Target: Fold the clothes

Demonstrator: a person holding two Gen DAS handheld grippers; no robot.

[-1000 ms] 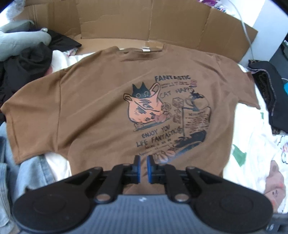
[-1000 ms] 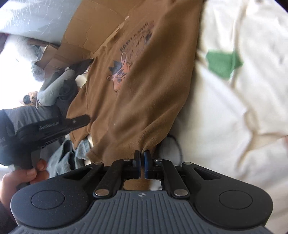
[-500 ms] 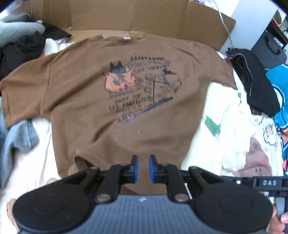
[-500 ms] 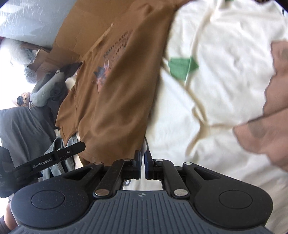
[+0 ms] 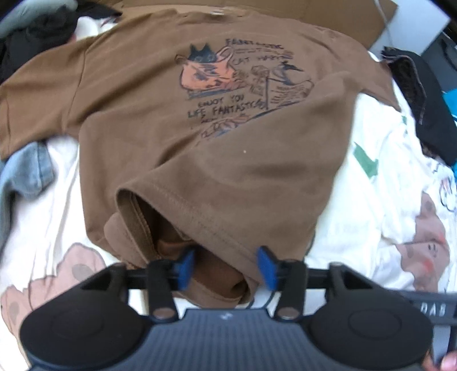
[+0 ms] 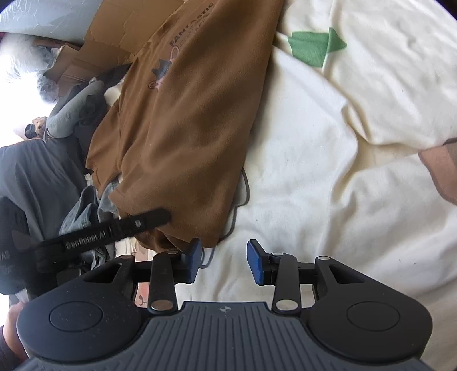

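A brown T-shirt with a cat print lies spread on a cream printed sheet. Its right side is folded over toward the middle, and the hem gapes near me. My left gripper stands open over the bunched hem, with fabric lying between its blue pads but not pinched. In the right wrist view the same T-shirt runs up the left half. My right gripper is open over the cream sheet, its left pad beside the shirt's lower corner. The left gripper's finger crosses that view.
Flattened cardboard lies behind the shirt. Dark clothes are piled at the right, more dark and grey clothes at the far left, and a denim piece at the left edge. A thin grey cord lies on the sheet.
Both grippers have opened and let go of the shirt's hem. The shirt's right side now lies folded over toward the middle, and the left gripper has come closer to the hem.
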